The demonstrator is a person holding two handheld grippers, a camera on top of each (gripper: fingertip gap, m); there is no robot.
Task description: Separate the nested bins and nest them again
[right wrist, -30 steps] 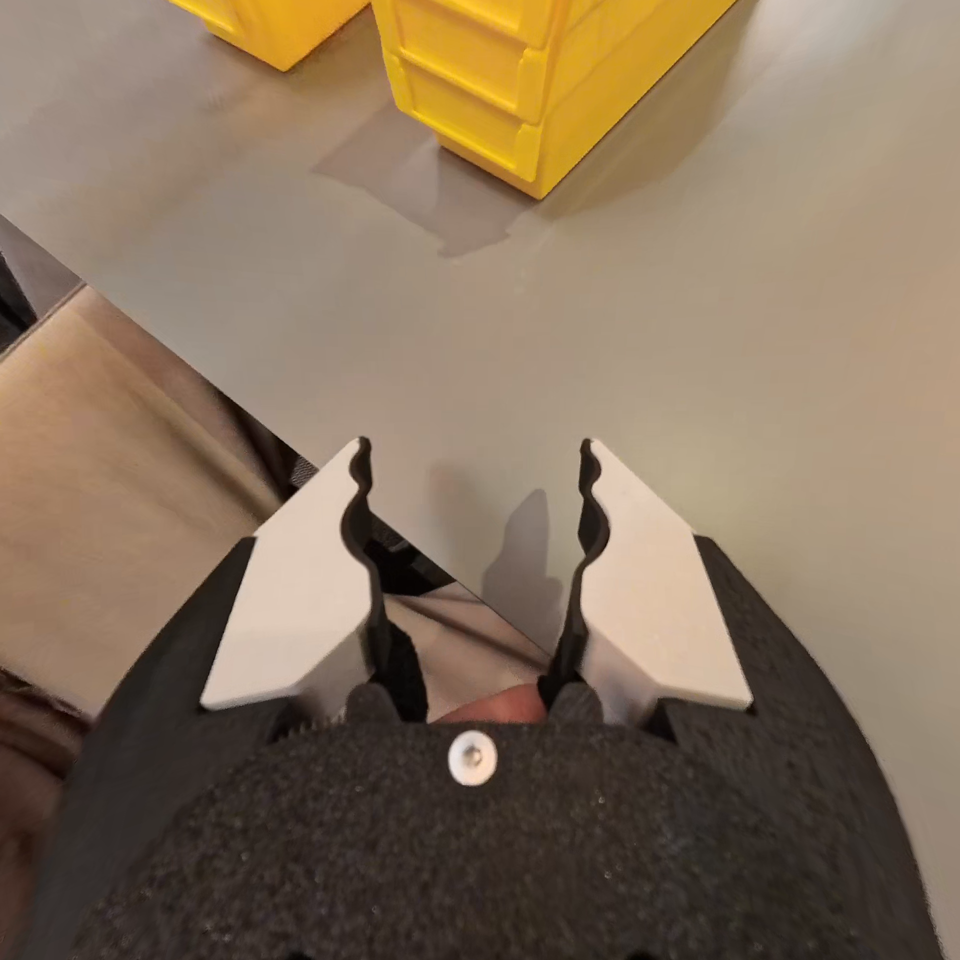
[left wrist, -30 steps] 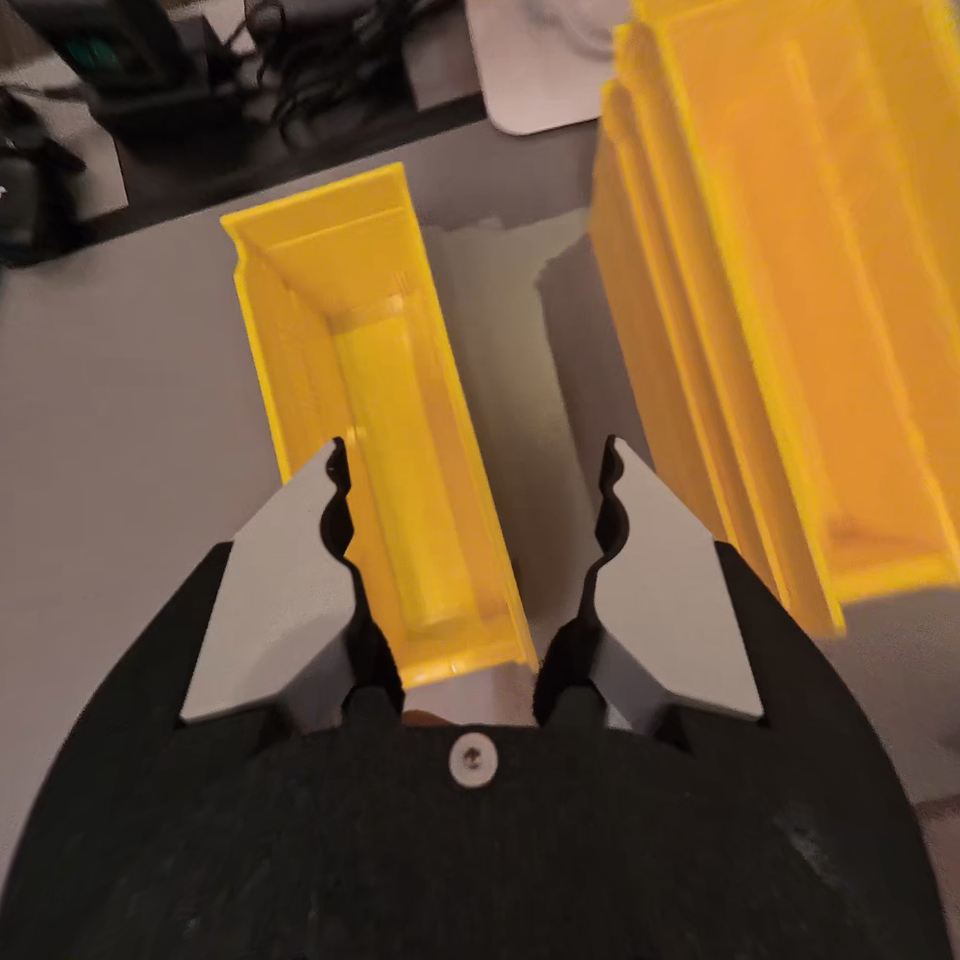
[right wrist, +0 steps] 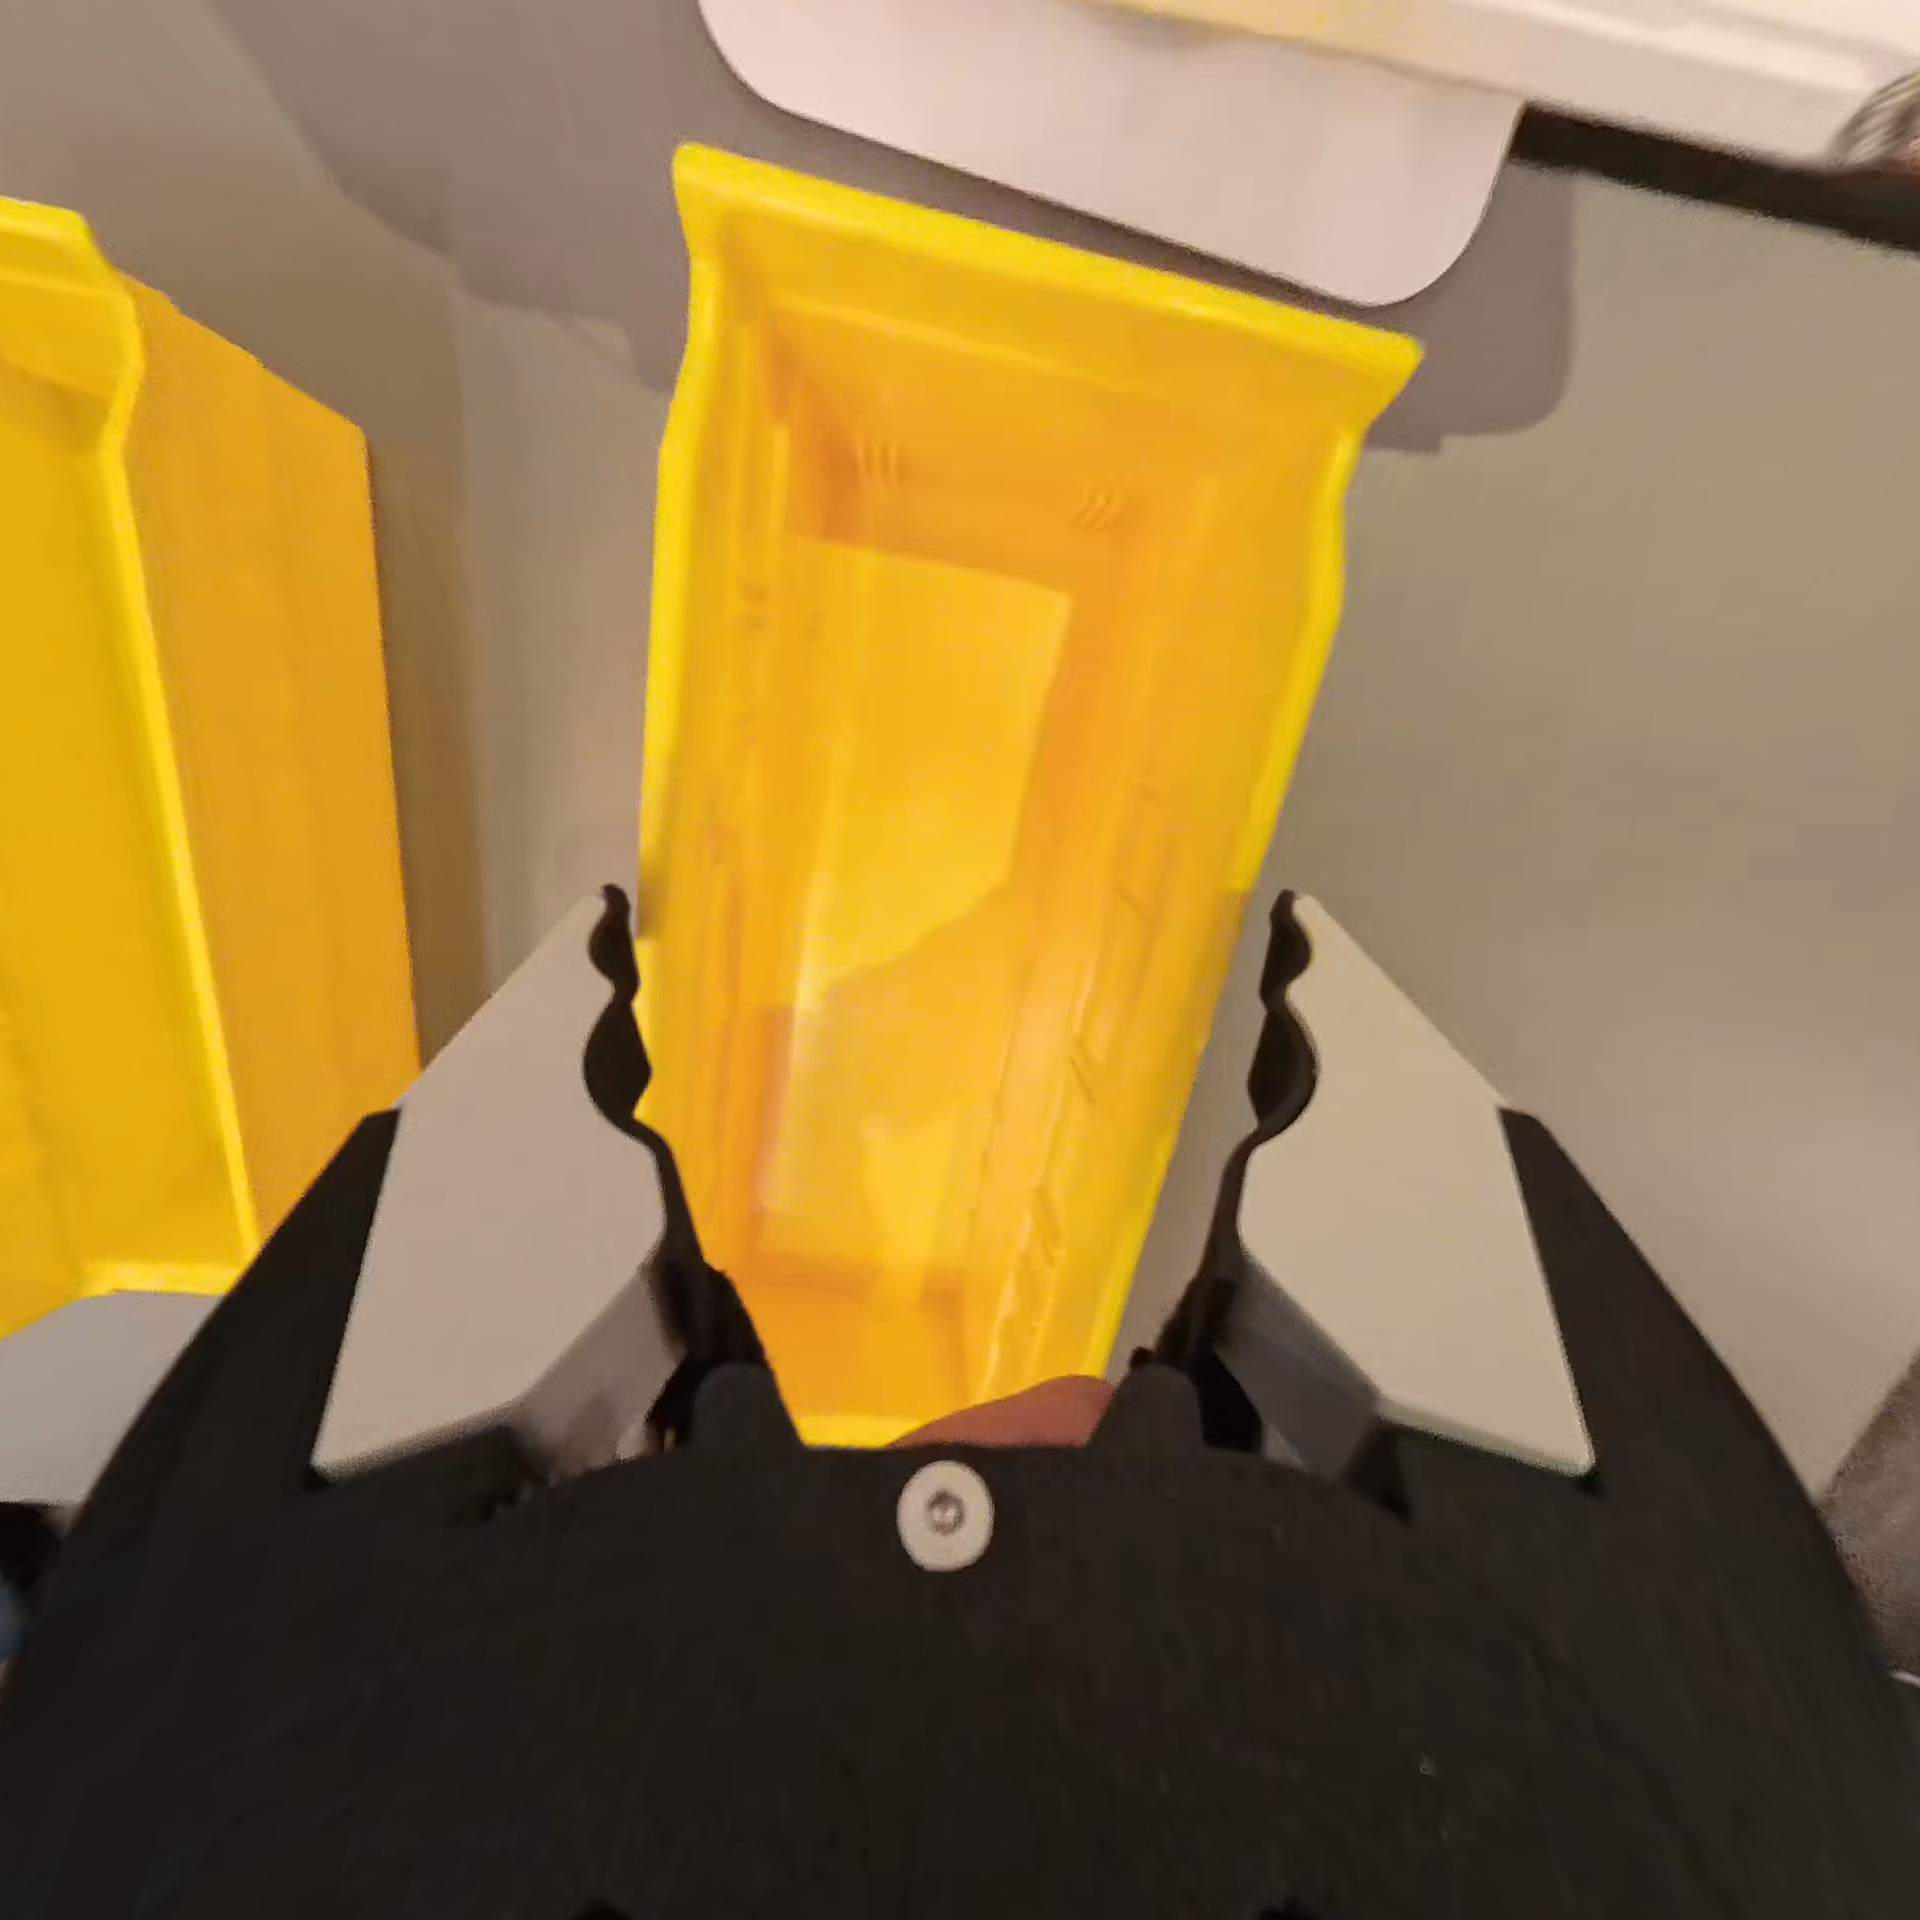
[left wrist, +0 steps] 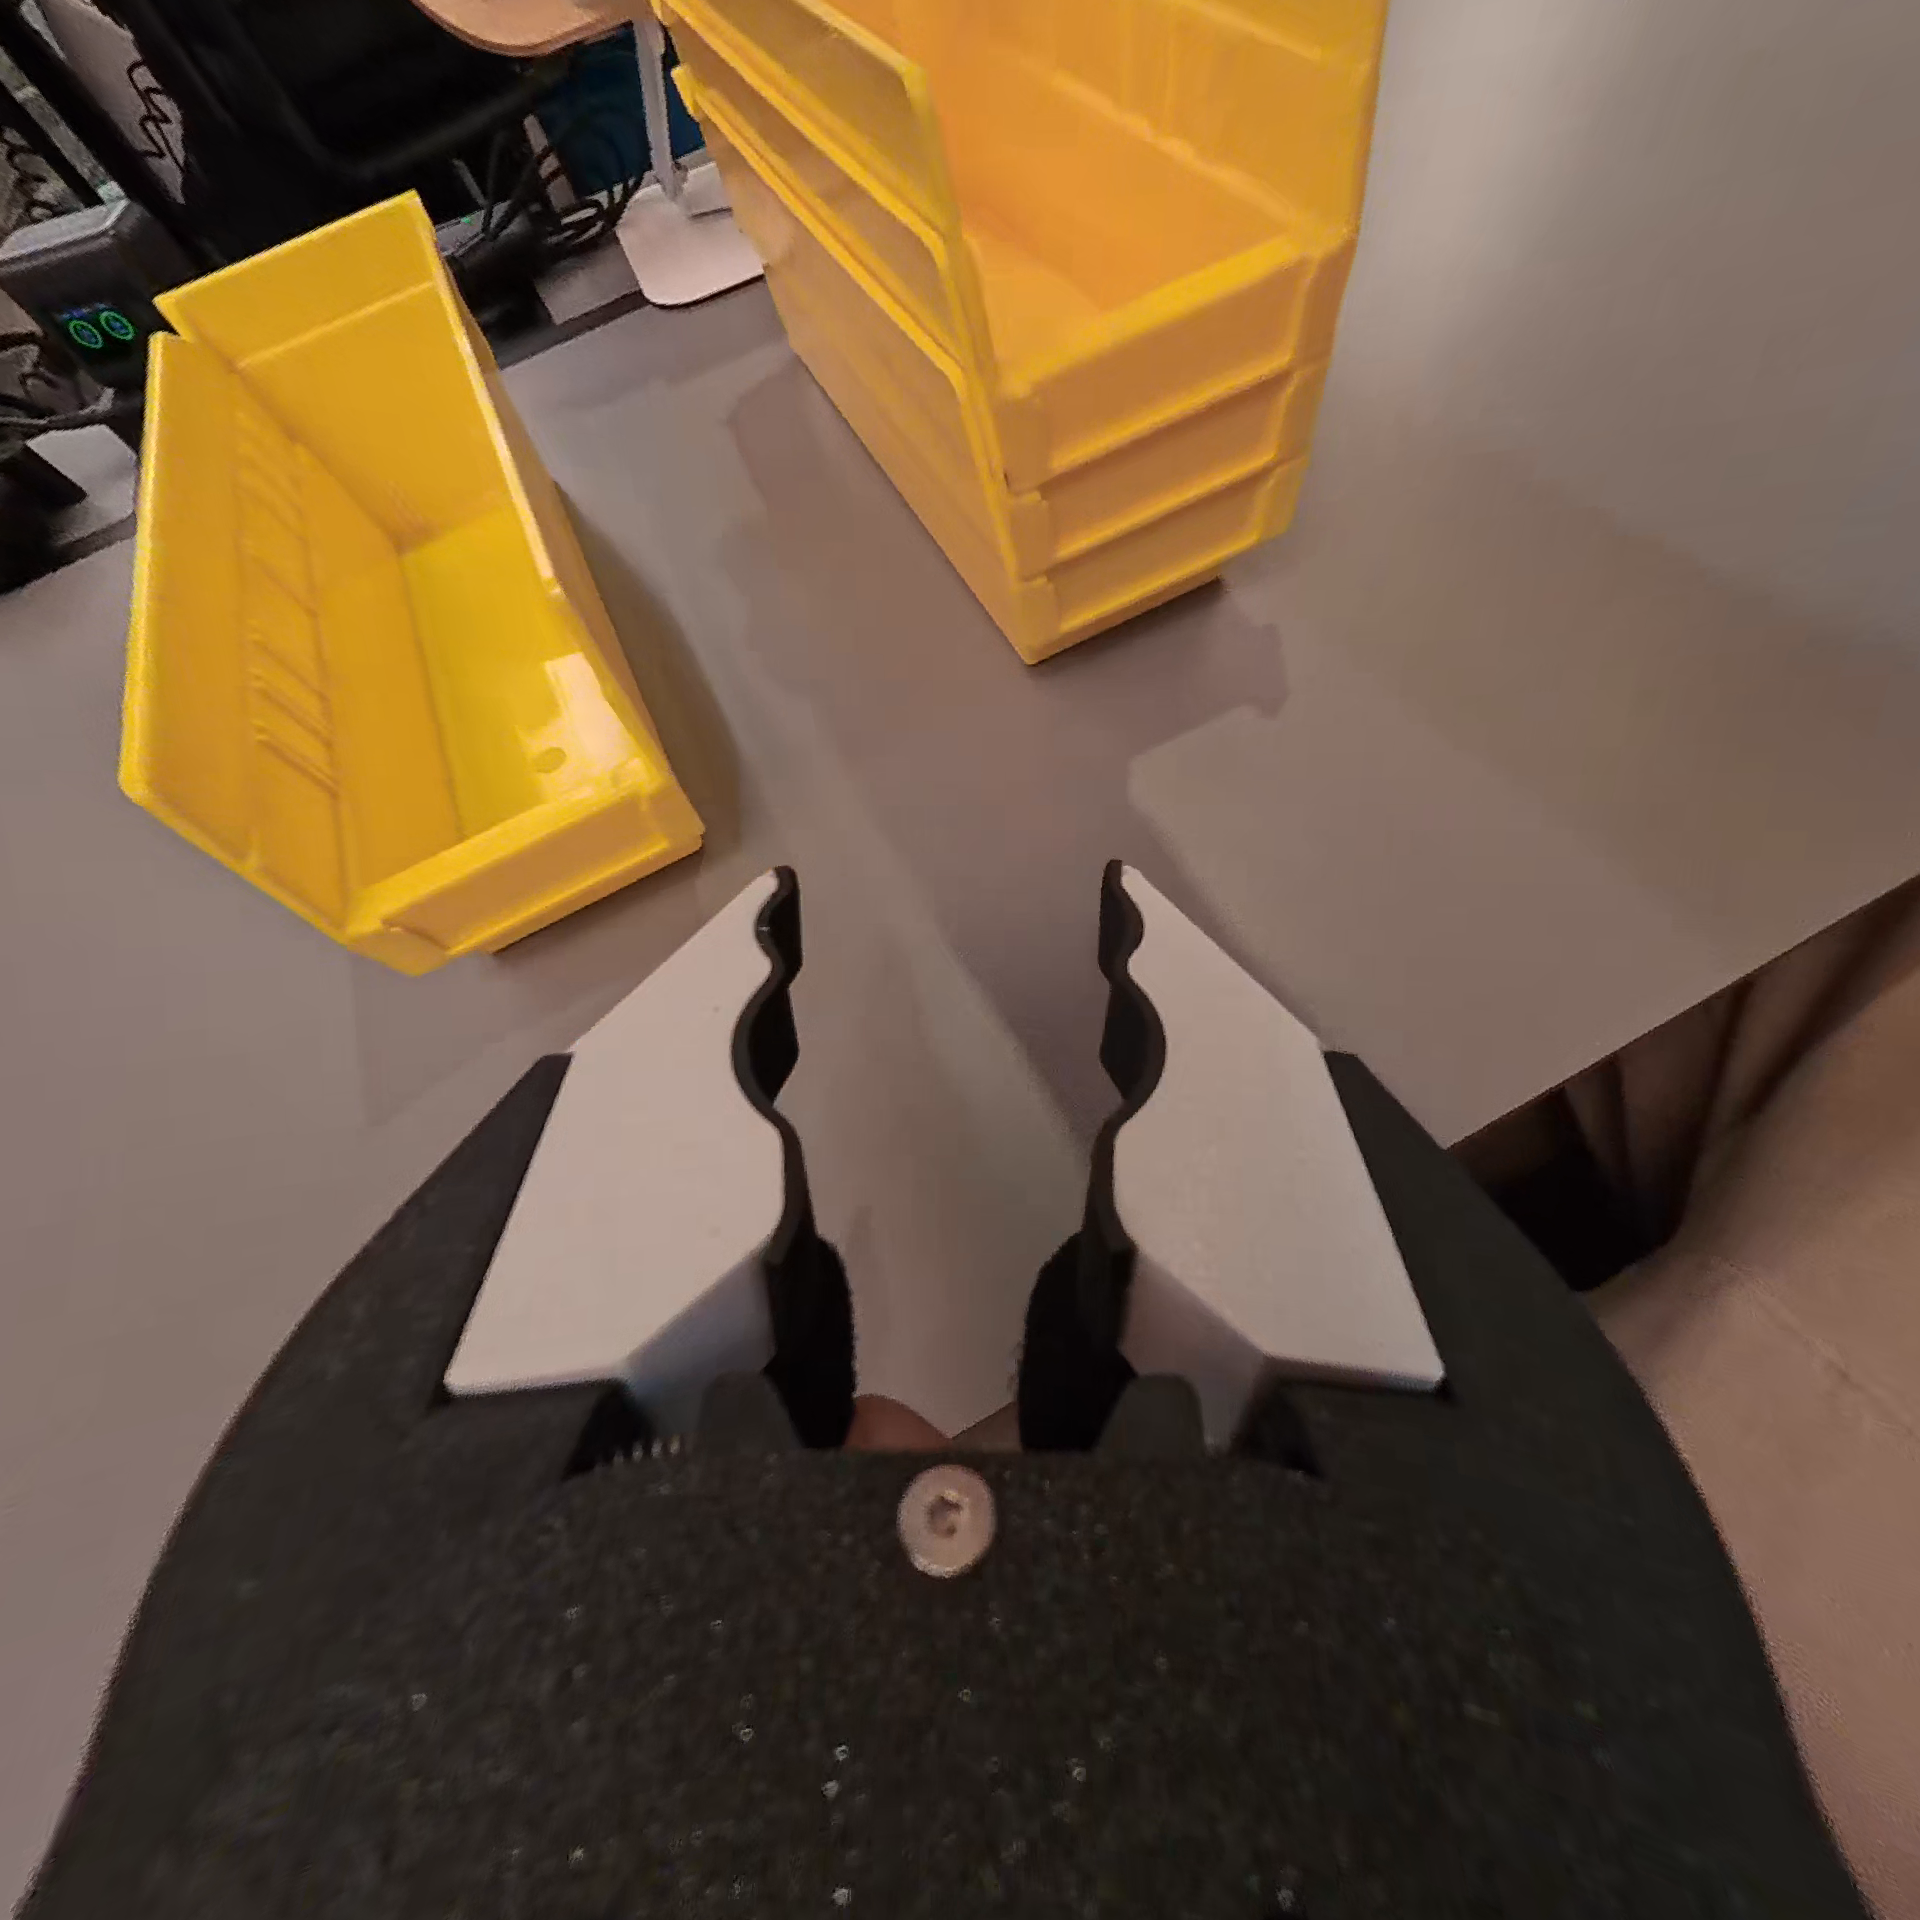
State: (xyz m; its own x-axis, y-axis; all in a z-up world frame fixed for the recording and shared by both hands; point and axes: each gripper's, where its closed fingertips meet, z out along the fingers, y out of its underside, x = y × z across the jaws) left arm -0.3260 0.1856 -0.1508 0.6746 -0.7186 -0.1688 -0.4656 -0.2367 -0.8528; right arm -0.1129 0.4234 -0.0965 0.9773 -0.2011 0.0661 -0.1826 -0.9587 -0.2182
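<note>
Left wrist view shows a grey table (left wrist: 935, 675) with a single yellow bin (left wrist: 395, 623) on the left, standing alone with its open top up. To the right and farther back stands a stack of nested yellow bins (left wrist: 1091, 343), three rims showing one above the other at its near end. The two are apart, with bare table between them. Behind the table edge there are dark cables and equipment (left wrist: 312, 125), and a white flat base (left wrist: 691, 255) lies near the stack. At the lower right, beyond the table edge, a beige surface (left wrist: 1766, 1247) is seen. The left gripper (left wrist: 948, 894) hovers above the table in front of both, pointing between them. Its jaws are spread apart and hold nothing; they touch no bin.

Right wrist view looks down into one yellow bin (right wrist: 987, 779), which lies lengthwise between the fingers. The picture is a little blurred. Another yellow bin (right wrist: 156, 779) is at the left, just beside it with a strip of table between. A white flat object (right wrist: 1195, 156) lies beyond the far end. The right gripper (right wrist: 948, 914) is opened wide, wider than the bin, one finger on each side of its long walls. Whether the fingers (right wrist: 520, 1091) already touch the walls I cannot tell; the grip is not closed on it.
</note>
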